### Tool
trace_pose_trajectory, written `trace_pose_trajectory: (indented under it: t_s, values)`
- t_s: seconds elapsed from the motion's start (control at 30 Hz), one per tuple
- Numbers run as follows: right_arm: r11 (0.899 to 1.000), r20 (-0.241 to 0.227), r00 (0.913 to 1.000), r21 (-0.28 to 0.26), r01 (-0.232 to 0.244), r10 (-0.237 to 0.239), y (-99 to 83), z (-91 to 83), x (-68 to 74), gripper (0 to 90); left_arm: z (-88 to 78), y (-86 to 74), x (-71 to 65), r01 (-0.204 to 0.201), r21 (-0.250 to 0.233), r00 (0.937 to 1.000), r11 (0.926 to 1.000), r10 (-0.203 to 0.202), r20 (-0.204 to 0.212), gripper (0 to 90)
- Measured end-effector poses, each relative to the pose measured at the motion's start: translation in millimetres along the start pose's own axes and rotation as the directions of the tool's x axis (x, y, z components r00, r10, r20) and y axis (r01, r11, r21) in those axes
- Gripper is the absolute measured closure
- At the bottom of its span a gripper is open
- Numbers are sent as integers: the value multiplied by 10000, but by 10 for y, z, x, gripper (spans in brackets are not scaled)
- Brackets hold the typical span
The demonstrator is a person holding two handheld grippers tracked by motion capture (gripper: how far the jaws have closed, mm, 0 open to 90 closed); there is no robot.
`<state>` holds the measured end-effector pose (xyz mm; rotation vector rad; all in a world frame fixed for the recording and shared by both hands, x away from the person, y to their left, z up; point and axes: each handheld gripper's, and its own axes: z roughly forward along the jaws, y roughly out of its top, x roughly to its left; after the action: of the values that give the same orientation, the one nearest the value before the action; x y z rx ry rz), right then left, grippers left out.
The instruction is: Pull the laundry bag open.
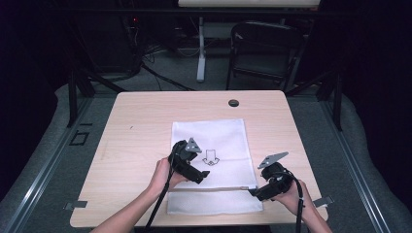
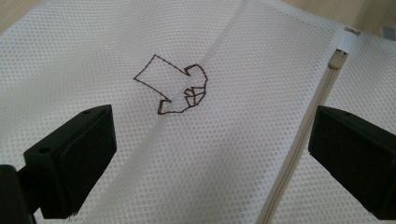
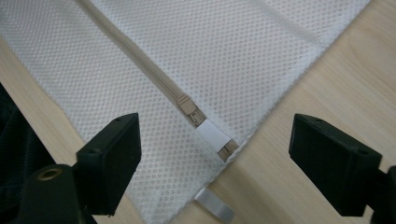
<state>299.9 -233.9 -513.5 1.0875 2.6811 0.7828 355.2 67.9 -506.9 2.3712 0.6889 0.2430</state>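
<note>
My right gripper [image 1: 256, 193] hangs low over the near right corner of the mesh bag [image 1: 214, 141], its jaws spread wide with nothing between the pads. Looking along them, I see the zip pull [image 3: 192, 113] lying flat at the end of the zip [image 3: 135, 56], just short of the bag's edge, with a white tab [image 3: 212, 134] beyond it and a small grey tab [image 3: 215, 205] poking out from under the corner onto the bare wood. The pull sits in the gap between my right jaws but they do not touch it.

My left gripper [image 1: 208, 178] is a little farther in, over the middle of the bag, also wide open and holding nothing. Between its jaws lies the white mesh with a crease running through it, and just past them the stitched arrow [image 2: 175, 88] in dark thread. The zip runs along beside my left gripper's right-hand jaw.

The bag itself lies flat on the table [image 1: 141, 126], near the front edge and slightly right of centre, its near strip below the zip reaching almost to the table's rim.

Farther off, a small dark round cap [image 1: 233, 103] sits in the tabletop near the far edge. Beyond the table stand a folding chair [image 1: 262, 51] and a white stand [image 1: 201, 48] on the grey floor.
</note>
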Motion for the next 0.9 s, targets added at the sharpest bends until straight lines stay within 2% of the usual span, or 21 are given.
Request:
trace_pose_trajectory:
  t_s: [0.07, 0.13, 0.23, 0.27, 0.37, 0.43, 0.53, 0.7, 0.77, 0.9]
  values:
    - [9996, 105, 9998, -221, -155, 157, -14, -13, -31, 236, 13, 13, -30, -105, 2, 9999, 9999, 105, 62, 16]
    - [9991, 151, 9994, -293, -300, 305, -26, -20, -60, 264, 37, 26, -65, -167, -35, 9998, 9999, 168, 116, 21]
    - [9983, 219, 9988, -395, -438, 447, -37, -13, -95, 412, 77, 52, -111, -356, -110, 9991, 9993, 359, 221, 32]
    - [9984, 331, 9984, -341, -451, 462, -40, -7, -112, 491, 91, 60, -128, -398, -92, 9989, 9992, 400, 260, 33]
    - [9970, 150, 9969, -149, -766, 768, -54, 54, -136, 642, 132, 83, -178, -590, -108, 9975, 9982, 594, 381, 54]
    - [9967, 28, 9967, -5, -809, 809, -67, 101, -155, 726, 161, 97, -214, -717, -167, 9963, 9973, 724, 459, 65]
    - [9963, -130, 9970, 410, -760, 766, -65, 198, -132, 784, 215, 115, -254, -773, -163, 9943, 9969, 783, 722, 68]
    - [9964, -99, 9986, 671, -519, 527, -43, 306, -91, 887, 343, 134, -323, -947, 16, 9913, 9955, 942, 917, 70]
    - [9951, -121, 9987, 863, -485, 497, -46, 338, -103, 900, 375, 143, -344, -1063, 65, 9894, 9943, 1051, 999, 80]
    - [9939, -157, 9979, 913, -614, 631, -54, 375, -109, 900, 426, 153, -390, -1262, -12, 9835, 9920, 1253, 1301, 142]
